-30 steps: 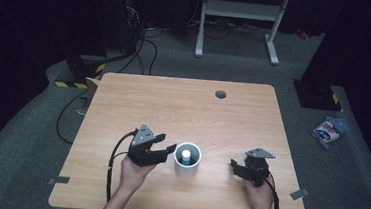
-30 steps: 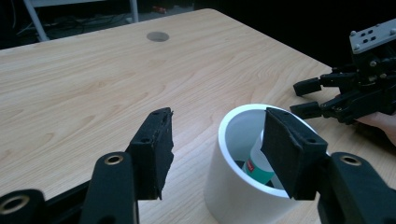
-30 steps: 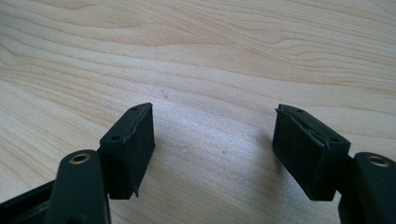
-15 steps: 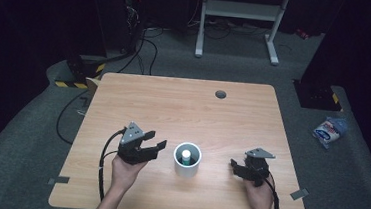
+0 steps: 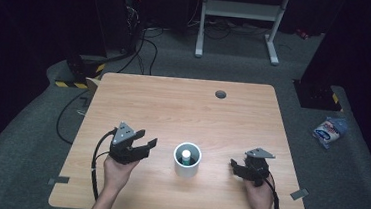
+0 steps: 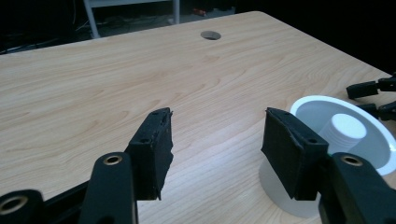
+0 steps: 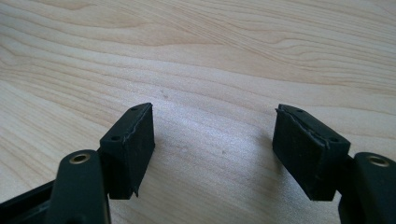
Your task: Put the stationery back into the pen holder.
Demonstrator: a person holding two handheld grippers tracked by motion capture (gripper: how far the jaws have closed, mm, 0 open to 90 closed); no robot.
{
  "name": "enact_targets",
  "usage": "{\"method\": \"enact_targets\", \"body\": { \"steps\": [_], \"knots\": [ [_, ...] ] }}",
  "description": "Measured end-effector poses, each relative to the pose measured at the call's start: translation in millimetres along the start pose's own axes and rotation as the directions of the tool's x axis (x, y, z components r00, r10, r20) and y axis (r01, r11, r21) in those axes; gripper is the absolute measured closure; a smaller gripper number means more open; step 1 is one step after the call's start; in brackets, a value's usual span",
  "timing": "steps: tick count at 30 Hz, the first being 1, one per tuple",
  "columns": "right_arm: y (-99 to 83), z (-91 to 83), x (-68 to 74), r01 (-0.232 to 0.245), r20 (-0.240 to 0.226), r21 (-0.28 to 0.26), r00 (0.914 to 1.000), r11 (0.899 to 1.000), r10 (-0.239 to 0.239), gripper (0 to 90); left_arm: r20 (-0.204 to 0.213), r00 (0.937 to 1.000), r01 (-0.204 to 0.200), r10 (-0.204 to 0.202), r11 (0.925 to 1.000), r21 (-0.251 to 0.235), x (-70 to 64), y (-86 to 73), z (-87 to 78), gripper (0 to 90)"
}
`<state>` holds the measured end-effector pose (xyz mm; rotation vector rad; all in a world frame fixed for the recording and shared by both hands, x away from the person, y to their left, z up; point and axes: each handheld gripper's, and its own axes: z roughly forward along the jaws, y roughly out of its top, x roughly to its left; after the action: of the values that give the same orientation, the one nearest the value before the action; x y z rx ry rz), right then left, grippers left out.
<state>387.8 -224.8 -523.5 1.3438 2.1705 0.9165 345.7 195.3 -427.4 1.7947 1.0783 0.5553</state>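
A white cup (image 5: 187,161) stands near the front middle of the wooden table (image 5: 183,109), with a small white bottle (image 5: 186,156) upright inside it. The left gripper view has the cup (image 6: 327,140) and bottle cap (image 6: 344,131) at its right. My left gripper (image 5: 146,145) is open, a short way left of the cup, holding nothing; its jaws (image 6: 215,140) stand wide apart. My right gripper (image 5: 234,167) rests to the right of the cup, also open over bare wood (image 7: 214,135).
A round cable hole (image 5: 220,93) sits near the table's far edge. On the floor lie cables (image 5: 143,36), a white stand's legs (image 5: 241,8) behind the table and a blue-white packet (image 5: 328,131) at the right. Tape strips (image 5: 299,194) mark the floor.
My left gripper has drawn back to the left, away from the cup, which stays in place with the bottle inside. The right gripper has not moved.
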Motion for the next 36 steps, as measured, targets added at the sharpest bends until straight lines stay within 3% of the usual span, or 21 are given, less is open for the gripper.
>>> {"method": "enact_targets", "body": {
  "steps": [12, 36],
  "knots": [
    [0.0, -0.1, 0.1, -0.002, 0.001, 0.001, 1.0, 1.0, 0.002, 29.6, -0.041, 0.9981, 0.046, -0.046, 0.9989, 0.003, 13.8, -11.2, -3.6, 42.5],
    [0.0, -0.2, 0.0, 0.0, 0.001, 0.002, 1.0, 1.0, 0.0, 29.6, -0.106, 0.9902, 0.094, -0.091, 0.9951, 0.03, 35.2, -33.3, -5.6, 41.1]
  ]
}}
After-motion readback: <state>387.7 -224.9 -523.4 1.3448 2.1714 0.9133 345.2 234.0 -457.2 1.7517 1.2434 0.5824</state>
